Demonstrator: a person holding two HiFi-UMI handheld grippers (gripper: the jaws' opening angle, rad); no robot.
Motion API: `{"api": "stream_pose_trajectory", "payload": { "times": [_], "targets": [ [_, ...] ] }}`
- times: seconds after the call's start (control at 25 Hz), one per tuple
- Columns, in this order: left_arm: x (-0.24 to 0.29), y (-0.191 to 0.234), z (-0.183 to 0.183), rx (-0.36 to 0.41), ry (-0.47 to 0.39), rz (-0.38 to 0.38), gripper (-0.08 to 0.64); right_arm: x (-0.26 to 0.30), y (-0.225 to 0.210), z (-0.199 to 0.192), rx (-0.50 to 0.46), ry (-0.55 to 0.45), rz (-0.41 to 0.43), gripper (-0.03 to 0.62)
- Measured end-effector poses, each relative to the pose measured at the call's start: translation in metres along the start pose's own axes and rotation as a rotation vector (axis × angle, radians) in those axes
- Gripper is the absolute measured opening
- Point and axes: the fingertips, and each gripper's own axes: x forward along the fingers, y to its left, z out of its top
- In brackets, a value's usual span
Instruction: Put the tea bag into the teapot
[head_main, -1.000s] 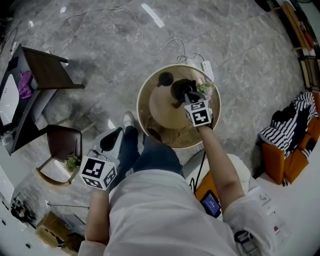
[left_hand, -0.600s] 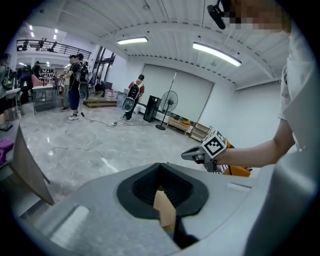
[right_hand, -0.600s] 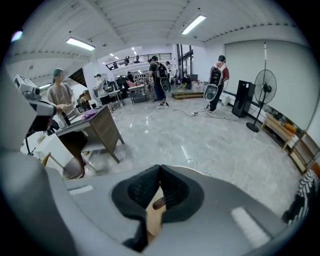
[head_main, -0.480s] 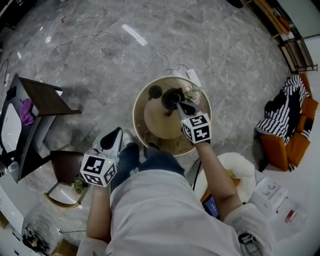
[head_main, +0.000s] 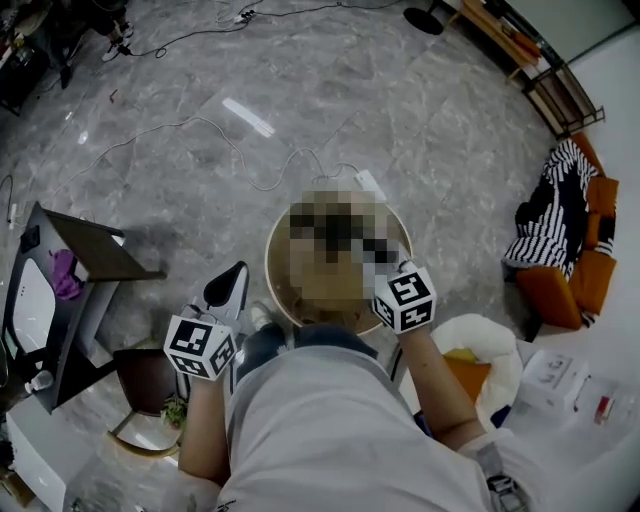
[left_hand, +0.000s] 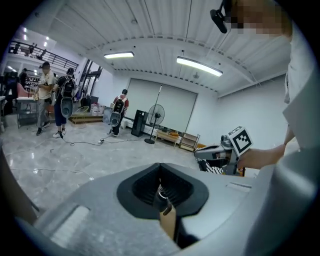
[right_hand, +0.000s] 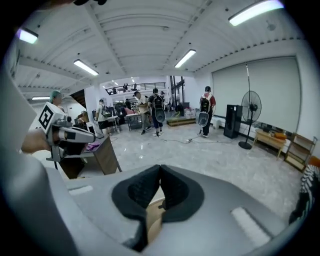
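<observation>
In the head view a blurred patch covers the round wooden table (head_main: 274, 290), so neither teapot nor tea bag shows. My right gripper's marker cube (head_main: 405, 298) hangs over the table's near right rim, with the jaws under that patch. In the right gripper view my right gripper (right_hand: 160, 169) is shut, its pads meeting with nothing between them. My left gripper (head_main: 238, 270) hovers over the floor left of the table. In the left gripper view my left gripper (left_hand: 160, 167) is shut at the tips; a small dark piece with a metal ring (left_hand: 161, 192) sits low in the gap, unidentifiable.
A dark side table (head_main: 95, 265) and a chair (head_main: 148, 375) stand at the left. A white cushion (head_main: 492, 345) lies right of me, an orange seat with striped cloth (head_main: 560, 235) further right. Cables (head_main: 250, 160) cross the marble floor. People stand far off in both gripper views.
Both grippers have risen. The right one lifted up and back from the dark teapot on the table toward me. The head view tilted up, showing more floor.
</observation>
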Motion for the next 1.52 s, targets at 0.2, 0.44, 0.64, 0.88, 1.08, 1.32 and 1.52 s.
{"api": "stream_pose_trajectory", "payload": {
  "times": [0.2,0.44,0.64,0.88,1.08,1.32,1.52],
  "targets": [
    [-0.002,-0.012,0.040,0.062,-0.074,-0.055,0.008,-0.035,0.008,0.039,-0.057,-0.112,-0.026,0.003],
    [-0.009,-0.018,0.080,0.125,-0.149,-0.090,0.008,-0.070,0.016,0.078,-0.054,-0.226,-0.050,0.003],
    [-0.014,-0.026,0.099,0.157,-0.191,-0.120,0.008,-0.090,0.023,0.098,-0.054,-0.298,-0.055,0.003],
    [-0.019,-0.036,0.112,0.180,-0.229,-0.149,0.008,-0.108,0.025,0.111,-0.035,-0.380,-0.071,0.003],
    [-0.023,-0.036,0.122,0.195,-0.243,-0.155,0.008,-0.114,0.027,0.118,-0.040,-0.412,-0.081,0.003],
    [-0.025,-0.039,0.131,0.203,-0.263,-0.168,0.008,-0.115,0.030,0.122,-0.046,-0.425,-0.085,0.003],
    [-0.025,-0.041,0.129,0.204,-0.258,-0.172,0.008,-0.114,0.033,0.121,-0.048,-0.430,-0.084,0.003]
  ]
}}
